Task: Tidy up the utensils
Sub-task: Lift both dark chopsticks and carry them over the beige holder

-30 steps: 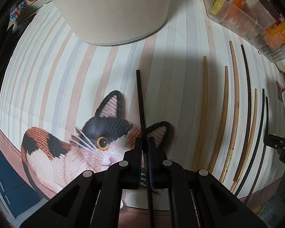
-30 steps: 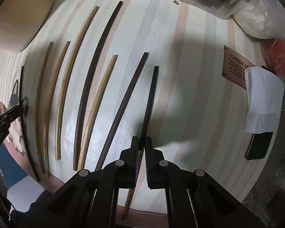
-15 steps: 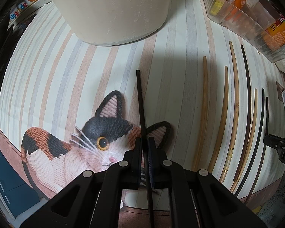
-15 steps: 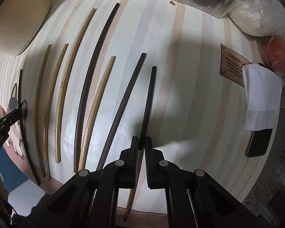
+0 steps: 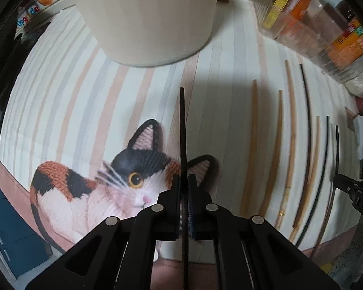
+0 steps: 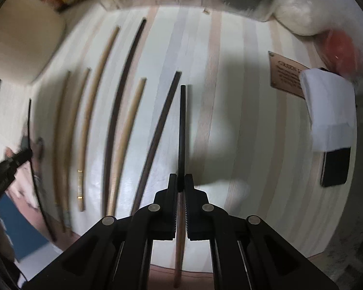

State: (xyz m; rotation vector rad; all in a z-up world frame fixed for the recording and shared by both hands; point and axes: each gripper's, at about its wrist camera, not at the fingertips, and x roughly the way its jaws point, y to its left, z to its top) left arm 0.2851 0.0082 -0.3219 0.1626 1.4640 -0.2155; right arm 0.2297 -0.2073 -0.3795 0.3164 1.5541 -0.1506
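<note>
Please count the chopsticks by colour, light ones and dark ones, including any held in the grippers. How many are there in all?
Light tan wooden chopsticks: 4
Dark brown or black chopsticks: 4, one each in the left gripper and the right gripper
Total: 8

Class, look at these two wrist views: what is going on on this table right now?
A person is sorting chopsticks with two handheld grippers. The left gripper is shut on a thin black chopstick above the cat placemat, pointing toward the cream container. The right gripper is shut on a dark chopstick. The remaining chopsticks, light and dark, lie side by side on the striped mat.
</note>
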